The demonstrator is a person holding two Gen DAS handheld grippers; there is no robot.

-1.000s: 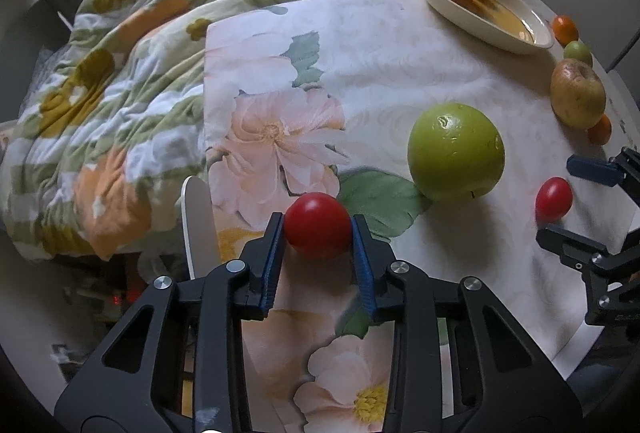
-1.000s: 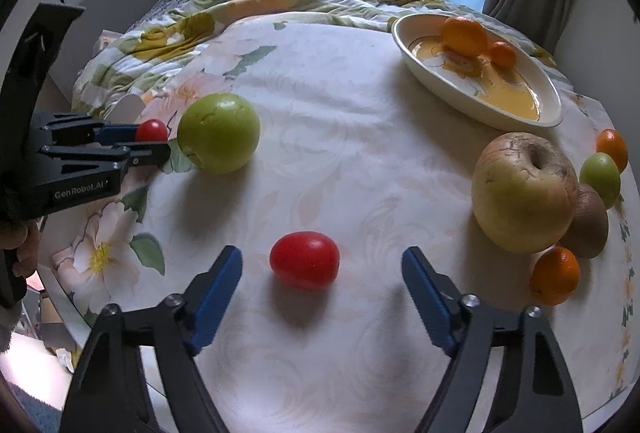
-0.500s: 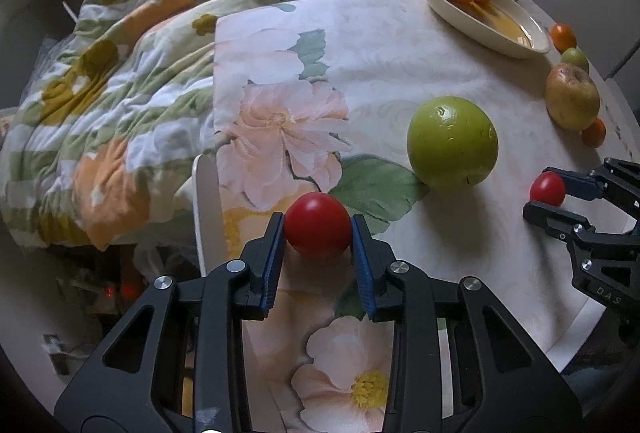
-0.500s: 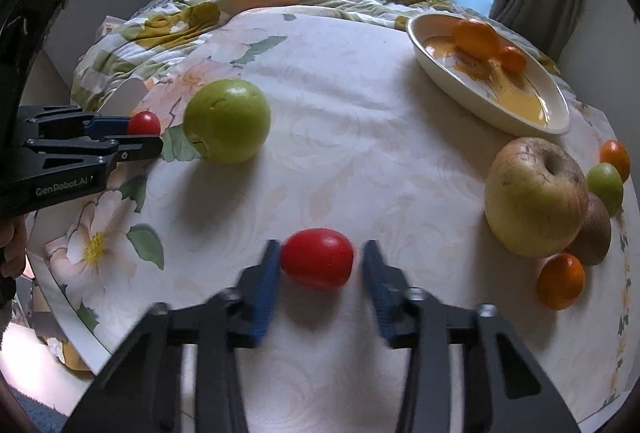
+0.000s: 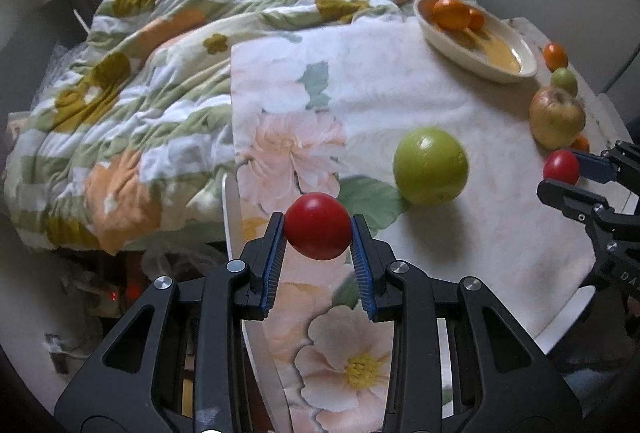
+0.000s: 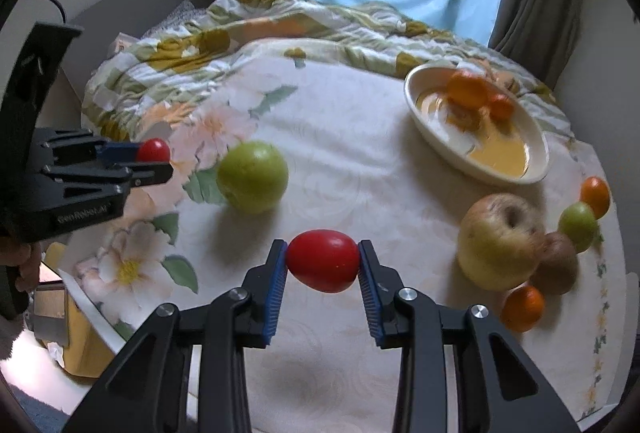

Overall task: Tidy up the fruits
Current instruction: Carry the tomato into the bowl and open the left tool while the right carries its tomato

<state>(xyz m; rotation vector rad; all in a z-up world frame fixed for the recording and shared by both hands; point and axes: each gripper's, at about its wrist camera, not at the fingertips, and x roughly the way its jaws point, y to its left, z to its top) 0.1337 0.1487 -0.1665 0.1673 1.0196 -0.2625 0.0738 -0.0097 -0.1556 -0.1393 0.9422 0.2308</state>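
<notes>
My left gripper is shut on a round red tomato, held above the near left edge of the flowered tablecloth. My right gripper is shut on an oval red tomato, lifted off the cloth with its shadow below. Each gripper shows in the other's view: the right gripper at the far right, the left gripper at the left. A cream oval bowl at the back right holds two orange fruits.
A large green apple lies between the two grippers. At the right edge sit a yellow apple, a kiwi, a small green fruit and two small orange fruits. A rumpled flowered quilt lies left and behind.
The right gripper closed on the oval red tomato and lifted it off the cloth. Both grippers rose with their tomatoes, so the table looks farther away.
</notes>
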